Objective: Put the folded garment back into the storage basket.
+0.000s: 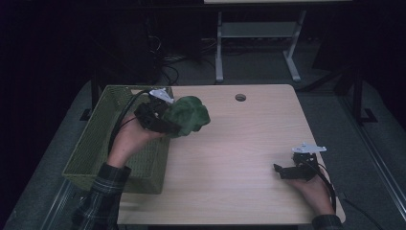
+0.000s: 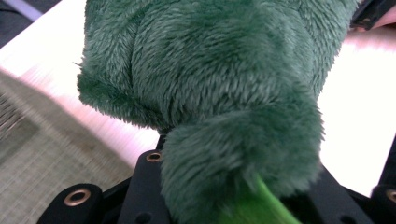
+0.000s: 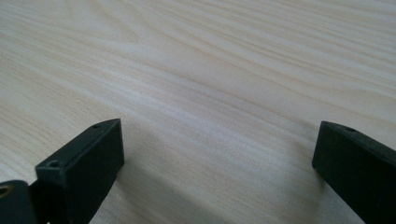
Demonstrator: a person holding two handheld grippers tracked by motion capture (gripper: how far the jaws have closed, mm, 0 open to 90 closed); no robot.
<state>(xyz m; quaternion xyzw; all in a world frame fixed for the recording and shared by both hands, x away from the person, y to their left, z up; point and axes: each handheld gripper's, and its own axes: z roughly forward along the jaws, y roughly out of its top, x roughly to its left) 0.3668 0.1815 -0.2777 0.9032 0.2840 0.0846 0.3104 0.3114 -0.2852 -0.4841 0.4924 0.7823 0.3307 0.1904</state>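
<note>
Green plush toy (image 1: 187,116) hangs at upper left of the high view, clamped in the left claw (image 1: 165,123) beside the mesh basket (image 1: 95,139), likely its destination. Right claw (image 1: 287,171) rests wide apart, empty, on the worktop (image 1: 230,143).

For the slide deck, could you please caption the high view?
Left gripper holds a green plush toy beside the green basket; right gripper rests open.

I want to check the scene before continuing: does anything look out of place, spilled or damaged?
Nothing stands out. The left tool holds a green plush toy above the table, beside the green basket. The right tool rests open on the bare wood. No spill or damage shows. The table's round hole looks like part of it.
</note>
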